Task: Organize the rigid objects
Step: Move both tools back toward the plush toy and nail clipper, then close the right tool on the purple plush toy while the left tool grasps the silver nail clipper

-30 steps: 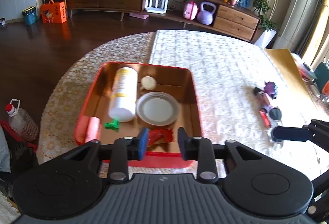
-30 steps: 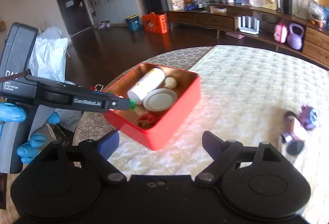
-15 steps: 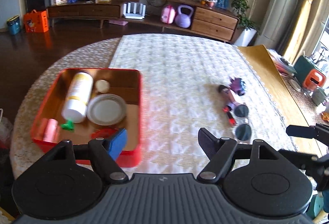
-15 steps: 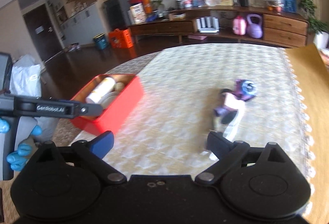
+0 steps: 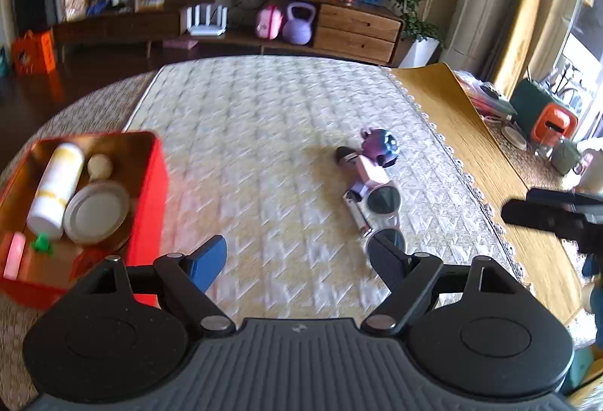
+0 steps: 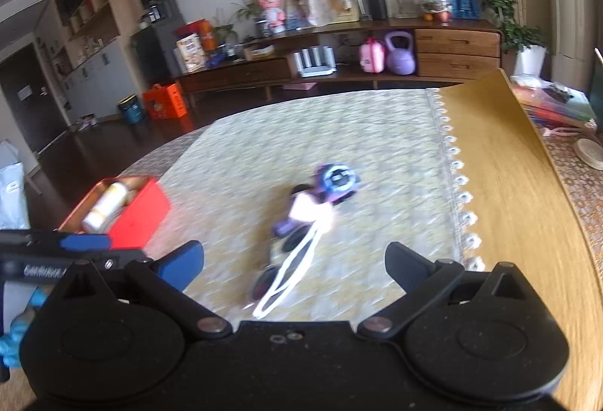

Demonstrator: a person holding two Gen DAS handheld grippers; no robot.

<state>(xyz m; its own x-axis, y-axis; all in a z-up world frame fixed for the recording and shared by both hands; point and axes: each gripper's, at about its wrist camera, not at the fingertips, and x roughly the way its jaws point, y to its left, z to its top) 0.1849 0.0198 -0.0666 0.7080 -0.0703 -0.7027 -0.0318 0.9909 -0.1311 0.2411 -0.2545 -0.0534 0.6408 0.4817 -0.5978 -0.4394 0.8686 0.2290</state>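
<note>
A red tray (image 5: pixel 150 185) sits at the table's left and holds a white bottle (image 5: pixel 56 190), a grey lid (image 5: pixel 96 213) and small bits. Mid-table lies a cluster: a purple toy (image 5: pixel 378 143), a pink object (image 5: pixel 367 173) and sunglasses (image 5: pixel 384 202). My left gripper (image 5: pixel 297 256) hovers between tray and cluster, jaws opening with nothing between them. In the right wrist view my right gripper (image 6: pixel 294 260) hangs just before the blurred sunglasses (image 6: pixel 290 271) and the purple toy (image 6: pixel 337 181), jaws opening and empty. The red tray (image 6: pixel 139 219) lies far left there.
A pale patterned cloth (image 5: pixel 264 117) covers most of the table, with bare wood (image 5: pixel 471 147) along the right side. The right gripper's finger (image 5: pixel 527 213) reaches in from the right. A gloved hand (image 6: pixel 11 339) holds the left gripper (image 6: pixel 83 243). A sideboard (image 6: pixel 452 53) stands beyond.
Both grippers have swung right, from the red tray toward the cluster. The left jaws, narrow over the tray a second ago, now stand wide; the right jaws have widened too.
</note>
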